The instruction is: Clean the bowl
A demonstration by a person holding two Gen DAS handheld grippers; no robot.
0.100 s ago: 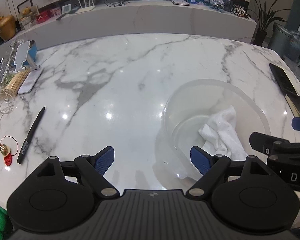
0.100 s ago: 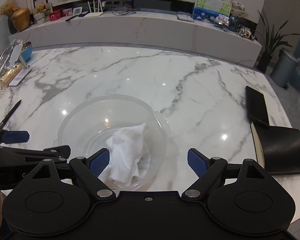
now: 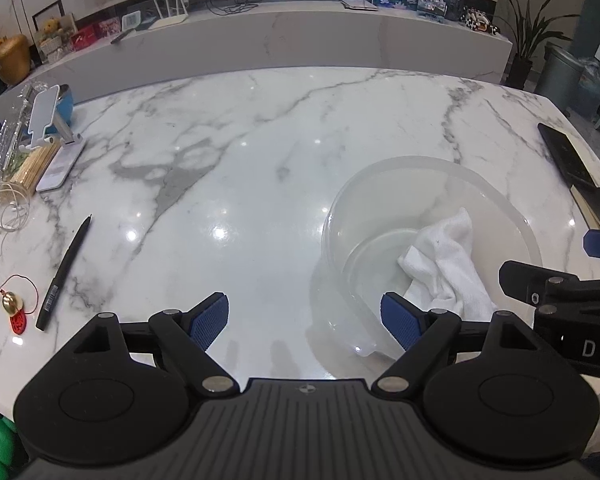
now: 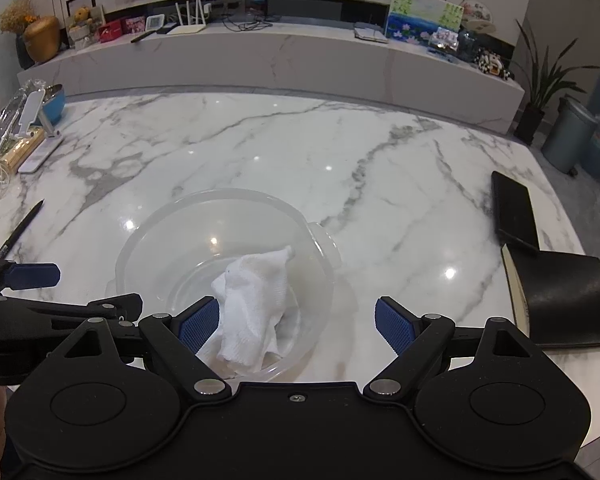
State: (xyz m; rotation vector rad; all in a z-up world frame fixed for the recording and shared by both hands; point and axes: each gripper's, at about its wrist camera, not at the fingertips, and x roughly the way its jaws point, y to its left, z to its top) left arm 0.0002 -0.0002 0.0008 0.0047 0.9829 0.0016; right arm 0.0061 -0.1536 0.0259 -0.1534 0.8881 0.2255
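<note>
Tongs on both sides stand wide apart and grip nothing: my left tongs hover over bare marble just left of the bowl, and my right tongs hang above its near rim. That clear plastic bowl sits on the table, nearer to me than the black notebook lying well off to its right. Inside the bowl, a crumpled white cloth rests against the bottom and the near wall. I judge the cleaning is barely under way or paused, since neither tongs touch the cloth or hold the bowl steady. What I reckon remains: brace the bowl with one side, pinch the cloth with the other, and wipe round the inside.
</note>
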